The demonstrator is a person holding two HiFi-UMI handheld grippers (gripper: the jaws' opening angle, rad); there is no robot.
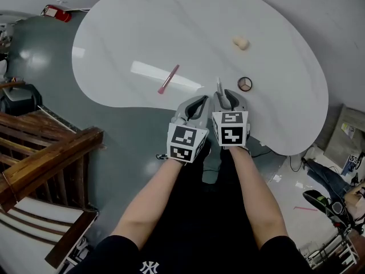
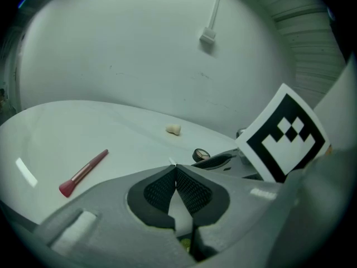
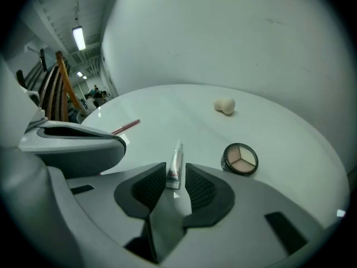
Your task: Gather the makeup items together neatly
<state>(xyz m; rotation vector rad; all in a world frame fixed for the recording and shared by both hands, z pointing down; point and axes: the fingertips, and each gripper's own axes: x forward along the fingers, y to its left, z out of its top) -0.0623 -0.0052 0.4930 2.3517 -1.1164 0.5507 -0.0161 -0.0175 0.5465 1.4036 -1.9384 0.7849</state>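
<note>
Right tongs (image 3: pixel 176 172): closed lightly on tail of tube (image 3: pixel 176 156), which I hold low to the surface (image 1: pixel 171 27) near compact (image 3: pixel 240 159), I judge to seed the cluster there | Left tongs (image 2: pixel 175 171): jaws together, empty, alongside | Brush (image 1: pixel 169 79), sponge (image 1: pixel 240 43): well apart, uncollected

A white interlocked NY emblem (image 1: pixel 149 266) stands on the person's black shirt (image 1: pixel 188 247).
</note>
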